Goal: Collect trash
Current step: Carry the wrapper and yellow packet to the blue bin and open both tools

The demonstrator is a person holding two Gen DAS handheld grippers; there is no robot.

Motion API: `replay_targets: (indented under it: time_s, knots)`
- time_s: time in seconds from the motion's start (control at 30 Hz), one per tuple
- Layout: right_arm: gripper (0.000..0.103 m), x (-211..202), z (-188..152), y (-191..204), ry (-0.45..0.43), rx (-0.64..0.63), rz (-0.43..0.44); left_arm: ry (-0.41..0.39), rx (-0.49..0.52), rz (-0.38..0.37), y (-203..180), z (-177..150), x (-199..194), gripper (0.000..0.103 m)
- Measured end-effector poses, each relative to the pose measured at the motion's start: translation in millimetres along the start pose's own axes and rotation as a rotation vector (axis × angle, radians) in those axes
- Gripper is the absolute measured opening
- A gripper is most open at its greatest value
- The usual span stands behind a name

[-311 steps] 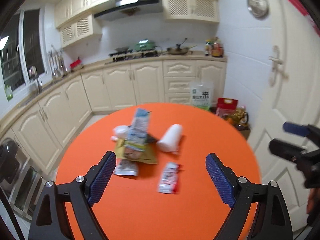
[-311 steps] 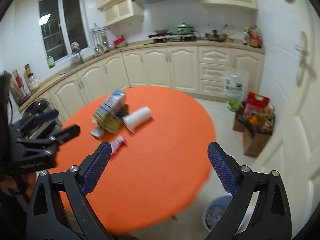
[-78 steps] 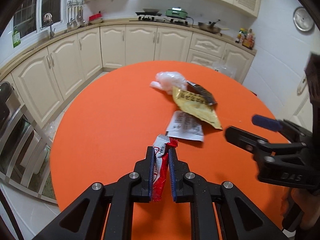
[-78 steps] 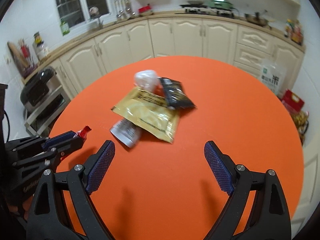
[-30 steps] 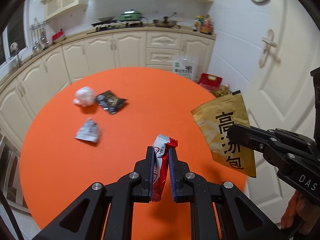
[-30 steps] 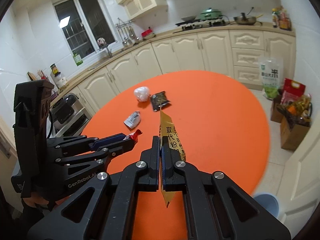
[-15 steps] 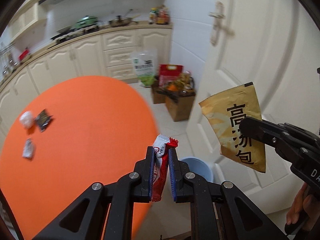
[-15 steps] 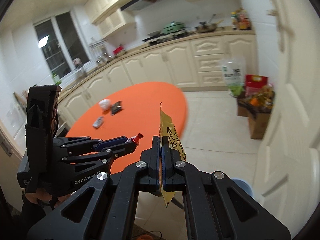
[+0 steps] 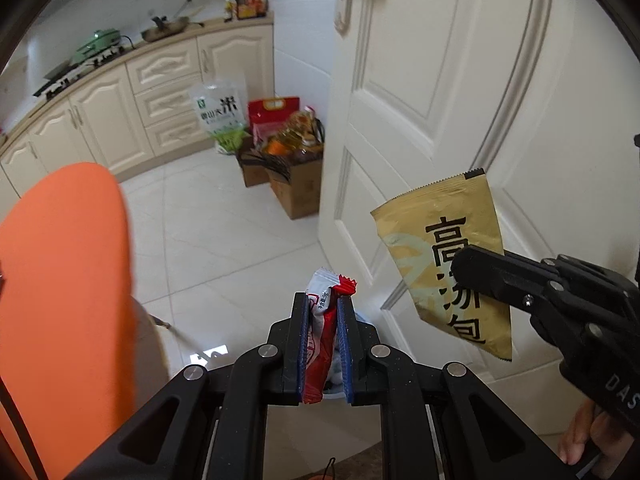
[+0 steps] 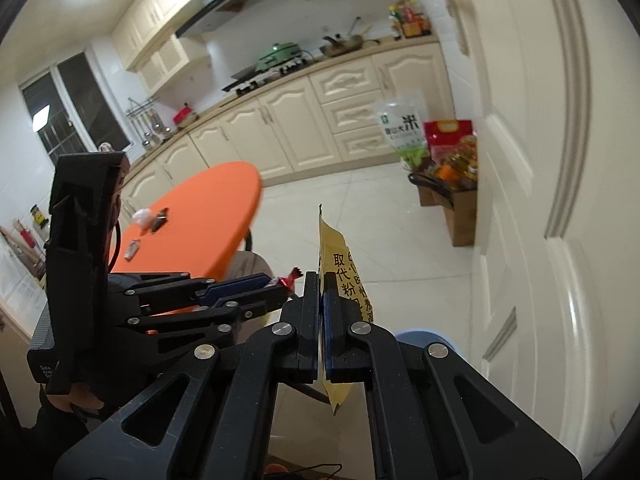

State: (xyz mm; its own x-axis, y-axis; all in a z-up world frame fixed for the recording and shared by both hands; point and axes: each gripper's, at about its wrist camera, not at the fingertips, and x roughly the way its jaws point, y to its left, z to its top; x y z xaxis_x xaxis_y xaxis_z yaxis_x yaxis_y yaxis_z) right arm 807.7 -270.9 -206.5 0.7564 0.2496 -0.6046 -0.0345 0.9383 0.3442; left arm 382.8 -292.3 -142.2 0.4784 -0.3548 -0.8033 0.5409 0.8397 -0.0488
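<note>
**Both claws loaded, held off the table near the bin**

Left gripper [image 9: 323, 300]: jaws closed down to the thickness of a red-and-white wrapper [image 9: 320, 334], which is pinched upright between the blue pads; its crimped top sticks out past the fingertips. Directly below and behind the pads a blue bin [image 9: 362, 322] is partly seen, mostly hidden by the claw, with light-coloured scraps visible in it.

Right gripper [image 10: 321, 280]: jaws pressed fully together on a gold sachet [image 10: 340, 280], gripped edge-on; the sachet extends above the fingertips and hangs below the jaw. In the left wrist view the same sachet is seen face-on to the right of the left claw, printed with black characters, against the white door [image 9: 460, 100]. The bin rim [image 10: 424, 338] is seen just right of and below the right claw.

Orange table [image 10: 200, 220] lies to the left of both claws, well apart from the right one. Left on it: a white crumpled wad [image 10: 142, 216], a dark packet [image 10: 160, 218] touching or just beside it, and a small silver wrapper [image 10: 132, 249] nearer the table edge.

Ahead of the claws, by the door: cardboard boxes [image 9: 296, 188] with groceries.
</note>
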Motion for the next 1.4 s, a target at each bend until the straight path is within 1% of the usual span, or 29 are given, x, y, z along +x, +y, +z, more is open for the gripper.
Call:
replay_targets:
  time_s: [0.17,0.27,0.47,0.53,0.57,0.6,0.63,0.67,0.7,0.77,0.87,1.2,1.3,1.33,1.37,1.4]
  knots:
    - [0.003,14,-8,-35,0.014,0.046,-0.015,0.050,0.010,0.000,-7,18,44,0.010]
    - [0.003,22,-12,-49,0.027,0.063,-0.017,0.078,0.017,0.001,-13,31,73,0.010]
    - [0.003,35,-17,-67,0.043,0.084,-0.016,0.096,0.024,0.012,-21,43,105,0.013]
    - [0.003,40,-17,-72,0.048,0.089,-0.016,0.102,0.017,0.011,-23,46,113,0.018]
    - [0.003,42,-17,-74,0.051,0.090,-0.016,0.109,0.010,0.009,-23,47,116,0.025]
    - [0.003,43,-18,-75,0.054,0.092,-0.017,0.113,0.005,0.009,-21,47,119,0.035]
    - [0.003,45,-19,-77,0.057,0.094,-0.015,0.114,0.002,0.012,-19,49,122,0.039]
    - [0.003,47,-20,-78,0.060,0.096,-0.014,0.110,0.001,0.018,-18,49,124,0.046]
    - [0.003,48,-21,-79,0.062,0.097,-0.013,0.105,0.002,0.025,-18,49,125,0.050]
    - [0.003,51,-21,-79,0.068,0.100,-0.012,0.102,0.005,0.034,-19,49,128,0.051]
    - [0.003,57,-23,-81,0.074,0.102,-0.008,0.103,0.006,0.045,-15,40,123,0.052]
    - [0.003,77,-15,-84,0.084,0.111,-0.014,0.098,0.008,0.066,-7,34,115,0.052]
    - [0.003,81,-12,-80,0.085,0.105,-0.022,0.092,0.011,0.069,-2,31,106,0.052]
    - [0.003,81,-11,-79,0.081,0.103,-0.028,0.090,0.011,0.066,-1,31,104,0.052]
    - [0.007,82,-10,-77,0.078,0.104,-0.031,0.089,0.011,0.067,-3,32,104,0.052]
    - [0.008,81,-8,-75,0.078,0.106,-0.029,0.089,0.011,0.072,-3,31,102,0.052]
